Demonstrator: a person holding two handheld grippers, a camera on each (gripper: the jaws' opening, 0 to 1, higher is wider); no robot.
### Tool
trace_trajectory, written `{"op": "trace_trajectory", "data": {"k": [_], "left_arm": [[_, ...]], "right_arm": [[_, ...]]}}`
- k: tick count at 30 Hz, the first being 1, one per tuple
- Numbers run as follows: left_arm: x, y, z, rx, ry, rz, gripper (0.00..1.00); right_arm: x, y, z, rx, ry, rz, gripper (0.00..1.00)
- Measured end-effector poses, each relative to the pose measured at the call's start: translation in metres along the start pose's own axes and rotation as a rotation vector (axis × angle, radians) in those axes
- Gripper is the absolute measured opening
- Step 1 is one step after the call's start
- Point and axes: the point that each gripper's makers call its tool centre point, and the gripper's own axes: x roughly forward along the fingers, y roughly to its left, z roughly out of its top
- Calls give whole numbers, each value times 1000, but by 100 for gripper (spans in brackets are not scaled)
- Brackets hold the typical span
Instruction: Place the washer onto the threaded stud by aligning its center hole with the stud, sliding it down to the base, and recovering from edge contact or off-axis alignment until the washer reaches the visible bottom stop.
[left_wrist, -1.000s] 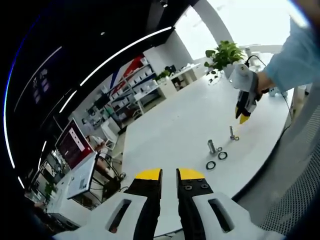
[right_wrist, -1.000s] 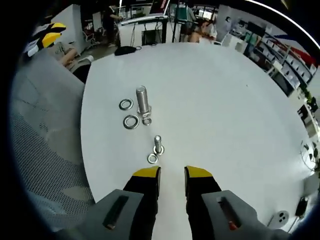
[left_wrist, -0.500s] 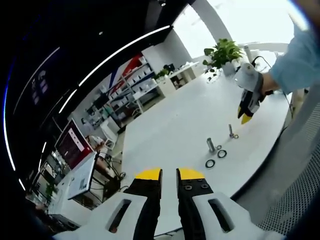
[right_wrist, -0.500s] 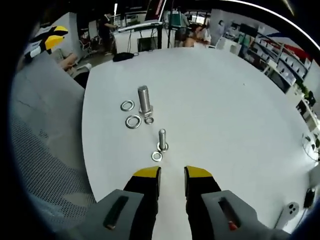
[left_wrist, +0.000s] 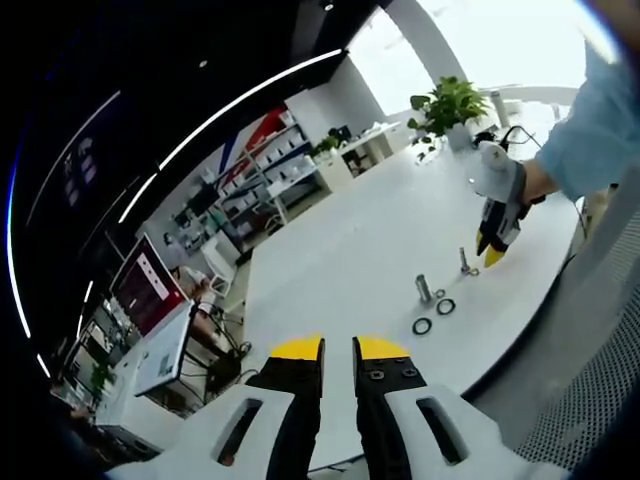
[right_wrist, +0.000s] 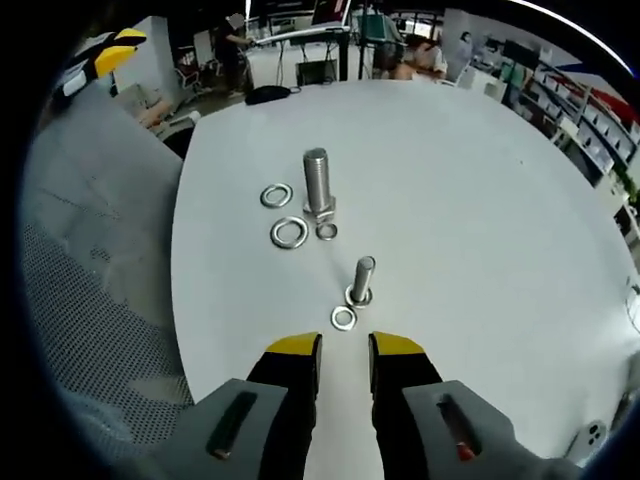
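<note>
The right hand-held gripper stood with its 2 yellow-tipped jaws parted by a narrow gap and nothing between them. The small washer lay flat on the white counter directly ahead of those jaws, just beyond the tips and near the counter's curved near edge. The small threaded stud stood upright just beside that washer, slightly farther from the edge, its long axis vertical to the counter top and a ring-like base visible at its foot. In the left gripper view the right hand-held gripper hung tip-down just above and beside the small stud. The left hand-held gripper was held well back off the counter's opposite stretch of edge, jaws nearly together and empty. The right hand was therefore judged much the nearer to the work. Farther in from the edge stood a larger bolt with 3 more washers lying round its foot. The washer was not yet on the stud. In judgement, the coming move required a descent onto the flat washer straight ahead, then a lift over the stud's top along its vertical axis.
</note>
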Motion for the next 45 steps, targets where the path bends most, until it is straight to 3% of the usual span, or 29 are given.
{"op": "trace_trajectory", "data": {"k": [17, 37, 41, 45], "left_arm": [[0, 3, -2, -18, 6, 10, 9], [0, 2, -2, -18, 2, 6, 9], [0, 2, -2, -18, 4, 7, 9], [0, 2, -2, -18, 4, 7, 9]], "right_arm": [[21, 2, 0, -16, 58, 11, 20], [19, -1, -3, -31, 52, -12, 14], [17, 0, -5, -35, 57, -6, 3], [17, 3, -7, -34, 68, 15, 8]]}}
